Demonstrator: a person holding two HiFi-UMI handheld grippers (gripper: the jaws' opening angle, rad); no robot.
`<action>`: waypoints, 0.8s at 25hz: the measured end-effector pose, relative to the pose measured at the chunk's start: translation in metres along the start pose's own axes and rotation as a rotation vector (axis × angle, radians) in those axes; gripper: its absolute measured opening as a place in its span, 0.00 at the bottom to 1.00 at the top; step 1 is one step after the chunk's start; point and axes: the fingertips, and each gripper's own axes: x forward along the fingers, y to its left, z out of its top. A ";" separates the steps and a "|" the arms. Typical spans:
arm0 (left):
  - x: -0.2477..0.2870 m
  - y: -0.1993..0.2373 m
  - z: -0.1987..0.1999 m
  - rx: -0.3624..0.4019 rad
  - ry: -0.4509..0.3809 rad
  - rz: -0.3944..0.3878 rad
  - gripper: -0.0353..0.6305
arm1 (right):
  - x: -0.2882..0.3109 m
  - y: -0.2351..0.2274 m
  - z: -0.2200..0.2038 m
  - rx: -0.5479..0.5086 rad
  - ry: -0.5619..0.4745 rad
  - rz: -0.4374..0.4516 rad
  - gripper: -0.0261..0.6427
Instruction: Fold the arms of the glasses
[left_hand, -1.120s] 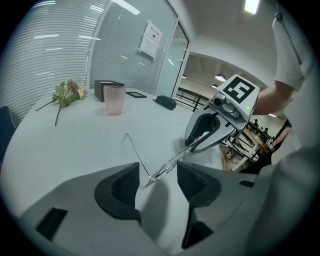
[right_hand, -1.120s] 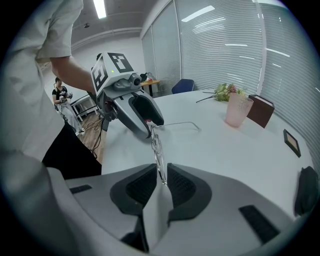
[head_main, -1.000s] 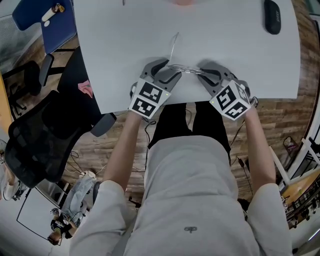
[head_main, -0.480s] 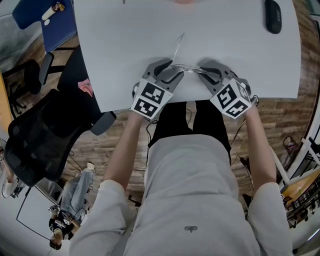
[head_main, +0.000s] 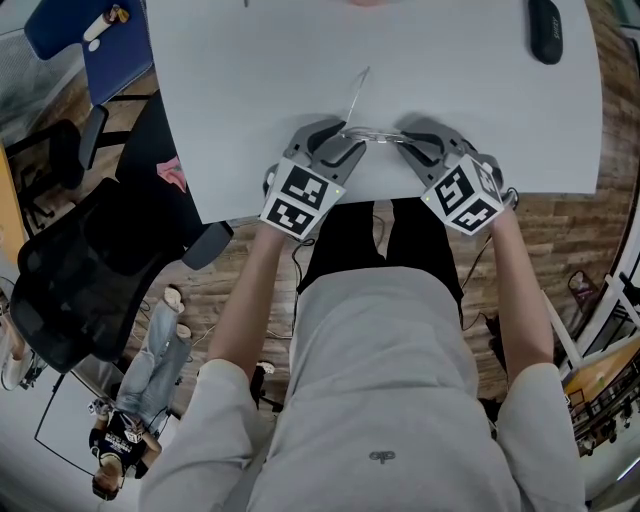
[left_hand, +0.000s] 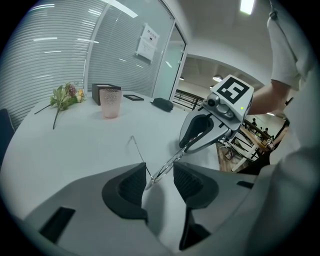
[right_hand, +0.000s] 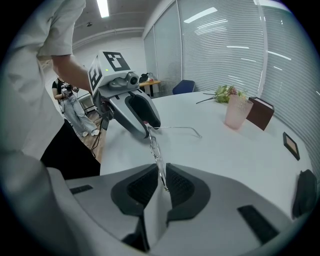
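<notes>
Looking down, we find the glasses (head_main: 372, 136) at the table's (head_main: 250, 80) near edge. In its own view, our left gripper (left_hand: 160, 176) is closing around their hinge end, pads not yet touching. Our right gripper's (right_hand: 161, 183) view shows it pinching the light, fragile wire rim; hold gently there.

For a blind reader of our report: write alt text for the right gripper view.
The right gripper is shut on one end of thin wire glasses. The left gripper faces it, jaws closing round the other end, one arm sticking out sideways. A pink cup, flowers and a dark box stand on the white table beyond.
</notes>
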 end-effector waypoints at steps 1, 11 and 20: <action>0.000 0.000 0.000 0.003 0.000 -0.001 0.32 | 0.000 0.000 0.000 -0.001 0.000 -0.001 0.12; -0.001 -0.003 -0.004 0.010 -0.001 -0.006 0.31 | 0.001 0.000 -0.002 -0.017 0.006 -0.007 0.12; -0.001 -0.008 -0.003 0.034 0.002 -0.004 0.25 | -0.001 0.001 0.001 -0.029 0.003 -0.008 0.11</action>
